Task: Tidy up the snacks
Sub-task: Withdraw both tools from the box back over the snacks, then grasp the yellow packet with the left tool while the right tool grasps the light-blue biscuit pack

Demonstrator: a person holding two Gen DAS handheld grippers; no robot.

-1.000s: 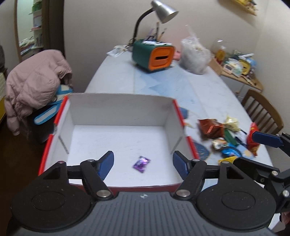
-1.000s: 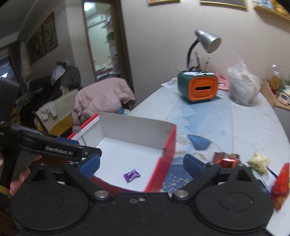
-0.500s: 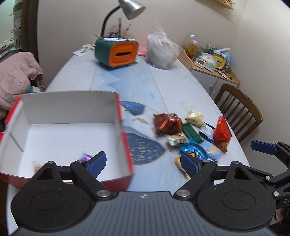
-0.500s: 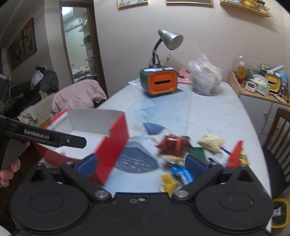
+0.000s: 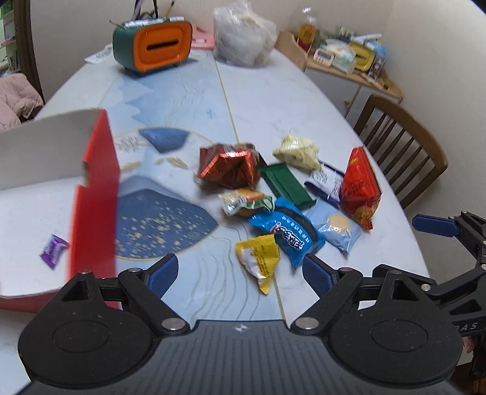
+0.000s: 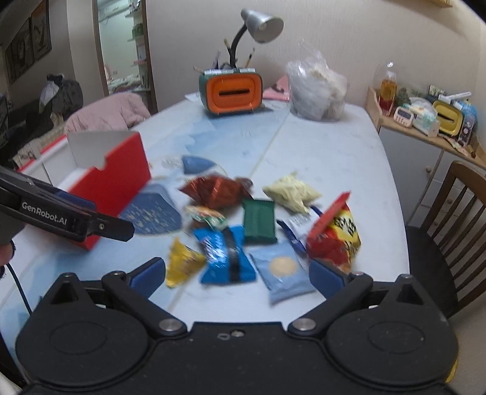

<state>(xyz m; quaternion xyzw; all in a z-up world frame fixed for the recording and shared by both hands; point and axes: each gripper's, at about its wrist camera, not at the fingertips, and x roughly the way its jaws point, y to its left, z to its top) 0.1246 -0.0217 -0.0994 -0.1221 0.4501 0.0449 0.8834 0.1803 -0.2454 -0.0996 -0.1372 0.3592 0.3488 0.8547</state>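
Observation:
A red box with a white inside stands at the left of the table, with a purple candy lying in it. Right of it lies a pile of snacks: a yellow packet, a blue packet, a brown foil bag, a green bar, a red chip bag. My left gripper is open and empty above the table, near the yellow packet. My right gripper is open and empty above the near snacks.
An orange and green pen holder with a lamp, and a clear plastic bag, stand at the far end of the table. A wooden chair is at the right. A pink jacket lies beyond the box.
Both grippers have swung right, from over the box to over the snack pile. Both stay open and empty. The purple candy lies in the box as before.

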